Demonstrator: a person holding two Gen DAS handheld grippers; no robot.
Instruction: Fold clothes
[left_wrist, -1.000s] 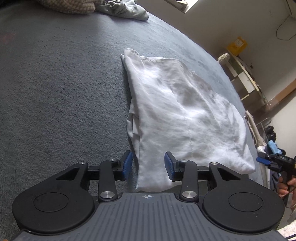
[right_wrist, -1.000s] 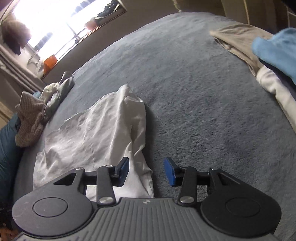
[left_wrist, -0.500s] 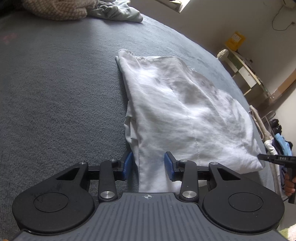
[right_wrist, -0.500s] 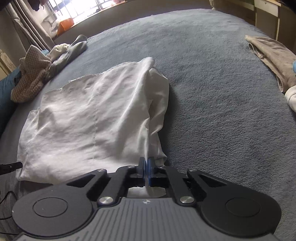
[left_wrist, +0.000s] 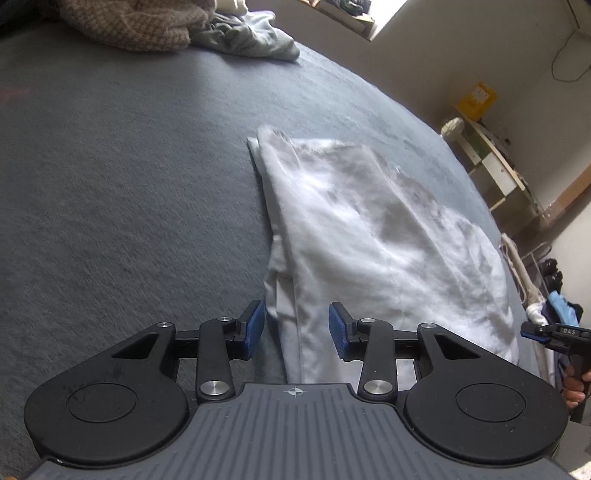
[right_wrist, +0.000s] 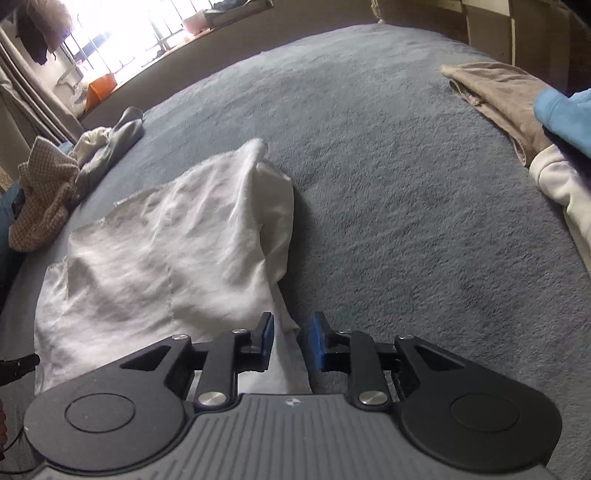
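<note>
A white garment (left_wrist: 369, 240) lies folded lengthwise on the grey bed cover (left_wrist: 129, 184). My left gripper (left_wrist: 297, 328) is open, and the garment's near left edge runs between its blue pads without touching them. In the right wrist view the same white garment (right_wrist: 166, 258) stretches away to the left. My right gripper (right_wrist: 290, 338) stands partly open with a narrow gap, and the garment's near right corner tapers up between the pads. The right gripper (left_wrist: 532, 334) also shows at the left wrist view's right edge, held by a hand (left_wrist: 576, 387).
A beige checked knit (left_wrist: 140, 26) and a grey garment (left_wrist: 255, 40) are piled at the bed's far end. A tan garment (right_wrist: 495, 92), a blue one (right_wrist: 565, 110) and a cream one (right_wrist: 565, 192) lie to the right. A shelf unit (left_wrist: 495, 166) stands past the bed.
My right gripper was open a second ago, shut at the garment's corner half a second ago, and its jaws have now parted again. The left gripper stayed open over the left edge.
</note>
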